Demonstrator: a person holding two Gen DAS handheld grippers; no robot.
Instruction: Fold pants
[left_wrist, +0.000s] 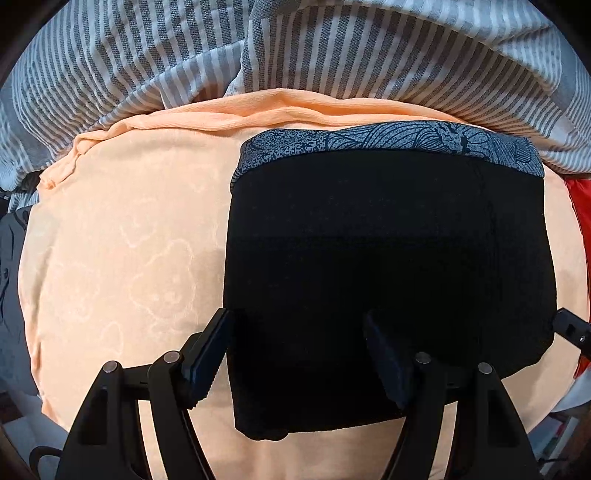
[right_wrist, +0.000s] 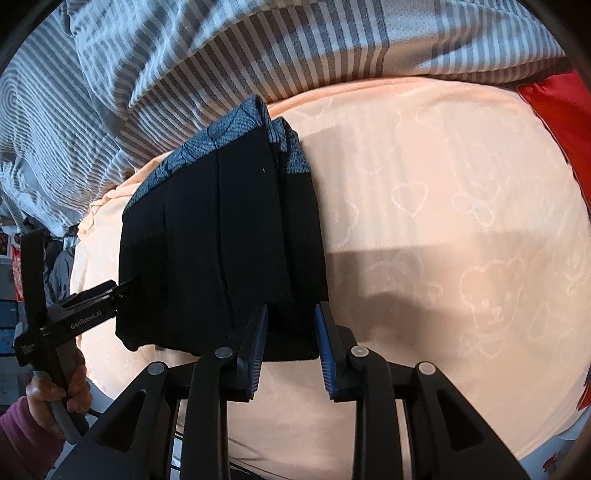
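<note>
The black pants (left_wrist: 388, 266) lie folded into a compact rectangle on a peach bear-patterned cloth (left_wrist: 122, 240), with their grey-blue patterned waistband (left_wrist: 388, 142) at the far edge. My left gripper (left_wrist: 299, 354) is open, its fingers straddling the near left part of the pants, nothing held. In the right wrist view the pants (right_wrist: 207, 236) show stacked layers. My right gripper (right_wrist: 290, 347) is open at their near right corner, empty. The left gripper (right_wrist: 92, 295) also shows in the right wrist view, at the pants' left edge.
A grey-and-white striped blanket (left_wrist: 332, 48) is bunched along the far side, also in the right wrist view (right_wrist: 221, 55). Red fabric (right_wrist: 561, 122) lies at the right. The peach cloth (right_wrist: 443, 221) stretches to the right of the pants. A hand (right_wrist: 55, 387) holds the left gripper's handle.
</note>
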